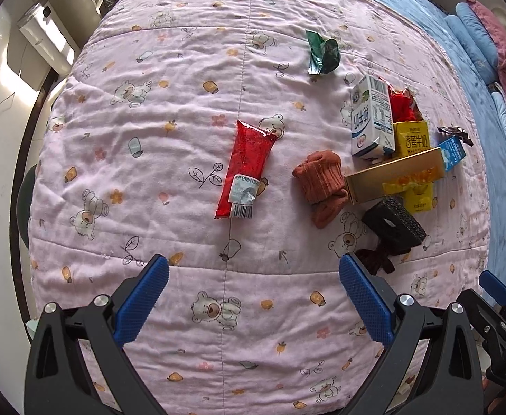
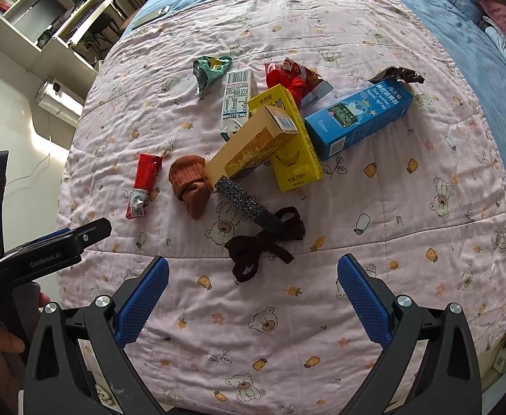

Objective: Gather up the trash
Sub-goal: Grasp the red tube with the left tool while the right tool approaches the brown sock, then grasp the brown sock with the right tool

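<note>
Both grippers are hovering over the bed with blue ribbed pads spread wide, gripping nothing — the left gripper [image 1: 253, 297] nearest the flat red sachet [image 1: 244, 169], the right gripper [image 2: 253, 297] just short of a dark brown knotted fabric strip [image 2: 260, 245]. The trash is lying loose on the pink quilted bear-print blanket [image 1: 132, 138]; no bin is showing. Cartons are lying in a heap: a white milk carton [image 2: 237, 100], a yellow banana-milk carton [image 2: 294, 148], a gold box [image 2: 253, 145] lying across it, and a blue nasal-spray box [image 2: 360, 117] touching its side. A rust knitted sock [image 2: 190, 180] is bunched against the gold box, beside a black gritty sponge block [image 2: 246, 204]. Crinkled foil wrappers — green [image 2: 209, 69], red [image 2: 287, 79], dark brown [image 2: 398, 74] — are lying behind.
</note>
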Motion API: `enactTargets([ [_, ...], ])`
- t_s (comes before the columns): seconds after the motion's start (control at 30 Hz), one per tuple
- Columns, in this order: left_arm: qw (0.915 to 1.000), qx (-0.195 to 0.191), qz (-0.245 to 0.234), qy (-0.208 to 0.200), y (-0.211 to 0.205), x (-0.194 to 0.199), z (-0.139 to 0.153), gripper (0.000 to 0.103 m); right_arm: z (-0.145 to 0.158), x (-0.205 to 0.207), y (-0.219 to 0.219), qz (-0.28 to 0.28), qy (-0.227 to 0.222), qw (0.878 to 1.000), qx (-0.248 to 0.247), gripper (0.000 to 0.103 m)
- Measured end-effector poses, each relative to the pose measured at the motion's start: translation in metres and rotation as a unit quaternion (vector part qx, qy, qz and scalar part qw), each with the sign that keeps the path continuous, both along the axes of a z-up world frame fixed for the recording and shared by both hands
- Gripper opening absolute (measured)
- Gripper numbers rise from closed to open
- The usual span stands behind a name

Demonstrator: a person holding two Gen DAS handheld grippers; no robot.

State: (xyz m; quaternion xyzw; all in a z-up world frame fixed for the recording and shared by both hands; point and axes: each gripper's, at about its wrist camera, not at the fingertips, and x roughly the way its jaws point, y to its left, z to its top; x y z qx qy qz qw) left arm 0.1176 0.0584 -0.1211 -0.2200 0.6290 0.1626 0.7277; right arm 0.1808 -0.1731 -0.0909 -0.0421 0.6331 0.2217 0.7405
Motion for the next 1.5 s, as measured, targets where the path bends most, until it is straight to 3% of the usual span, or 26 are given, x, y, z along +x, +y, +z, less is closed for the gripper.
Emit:
enactTargets([
  [0.27, 0.9988, -0.042, -0.026, 0.001, 0.013, 0.045, -0.055, 0.099, -0.031, 0.019, 0.014, -0.011, 0.012, 1.0, 0.004, 0.095],
  [0.5, 0.9979, -0.063, 0.01, 0.009, 0.033, 0.063, -0.091, 0.095, -0.048, 0.031, 0.019, -0.023, 0.026, 0.999, 0.012, 0.095],
  [0.67, 0.9977, -0.062, 0.013, 0.025, 0.045, 0.068, -0.114, 0.062, -0.048, 0.029, 0.03, -0.004, 0.022, 0.999, 0.042, 0.093],
  [0.73, 0.9977, -0.063, 0.019, 0.016, 0.048, 0.067, -0.115, 0.058, -0.047, 0.028, 0.04, 0.013, 0.018, 0.999, 0.043, 0.092],
  [0.83, 0.9982, -0.059, 0.01, 0.003, 0.053, 0.061, -0.111, 0.037, -0.046, 0.029, 0.055, 0.033, 0.015, 0.998, 0.05, 0.092],
  [0.9, 0.9968, -0.078, 0.014, -0.011, 0.058, 0.056, -0.108, 0.034, -0.047, 0.031, 0.065, 0.044, 0.014, 0.997, 0.055, 0.091],
  [1.03, 0.9933, -0.108, 0.014, -0.037, 0.069, 0.051, -0.103, 0.033, -0.054, 0.034, 0.093, 0.082, 0.015, 0.994, 0.065, 0.082],
  [1.17, 0.9895, -0.128, 0.033, -0.059, 0.076, 0.047, -0.092, 0.033, -0.081, 0.042, 0.12, 0.101, 0.039, 0.993, 0.057, 0.07],
  [1.33, 0.9865, -0.142, 0.047, -0.067, 0.078, 0.032, -0.088, 0.033, -0.106, 0.046, 0.146, 0.123, 0.043, 0.991, 0.033, 0.066],
  [1.4, 0.9863, -0.142, 0.05, -0.067, 0.079, 0.029, -0.088, 0.033, -0.118, 0.046, 0.156, 0.135, 0.048, 0.99, 0.008, 0.056],
  [1.47, 0.986, -0.143, 0.053, -0.066, 0.081, 0.017, -0.086, 0.033, -0.129, 0.047, 0.16, 0.139, 0.046, 0.989, -0.024, 0.034],
  [1.5, 0.986, -0.144, 0.053, -0.066, 0.081, 0.013, -0.084, 0.033, -0.129, 0.048, 0.158, 0.135, 0.045, 0.99, -0.023, 0.033],
])
